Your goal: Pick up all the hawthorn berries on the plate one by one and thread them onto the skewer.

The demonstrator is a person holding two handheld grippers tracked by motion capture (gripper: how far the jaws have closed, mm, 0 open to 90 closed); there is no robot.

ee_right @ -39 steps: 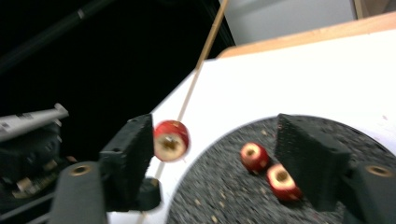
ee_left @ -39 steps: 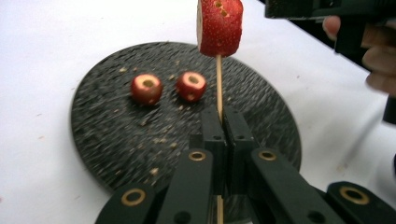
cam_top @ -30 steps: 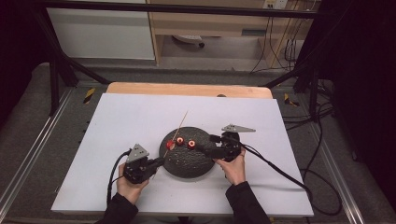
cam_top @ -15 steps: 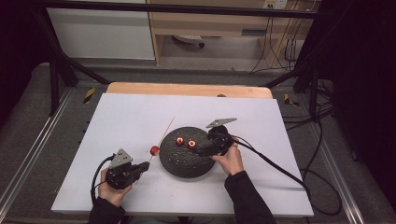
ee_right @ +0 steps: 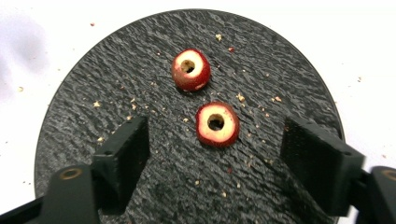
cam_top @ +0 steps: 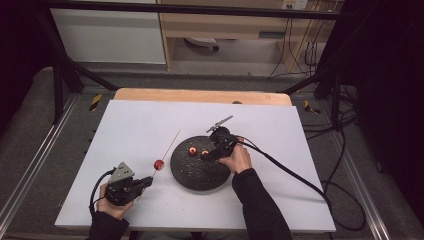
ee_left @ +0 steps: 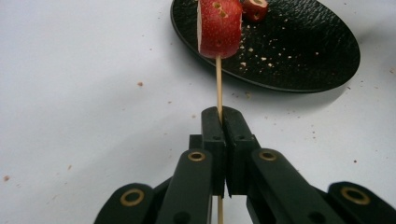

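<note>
My left gripper (cam_top: 146,182) (ee_left: 226,117) is shut on a thin wooden skewer (ee_left: 218,84) at the front left of the table. One red fruit slice (cam_top: 159,164) (ee_left: 219,28) is threaded on the skewer just left of a round black plate (cam_top: 195,176) (ee_left: 299,51). My right gripper (cam_top: 207,155) (ee_right: 218,136) hovers over the plate (ee_right: 130,74) with its jaws open; they have just been closing. A cored red slice (ee_right: 217,124) lies between the pads, untouched. A second cored slice (ee_right: 190,69) (cam_top: 192,151) lies just beyond it.
A white sheet (cam_top: 150,115) covers the table, with a wooden strip (cam_top: 200,95) along its far edge. Crumbs dot the plate and the sheet. The right gripper's cable (cam_top: 290,172) trails off to the right. Black frame posts stand at both far corners.
My left gripper has pulled left and back from the plate, carrying the skewer with one slice on it. My right gripper has moved in over the plate and narrowed its jaws.
</note>
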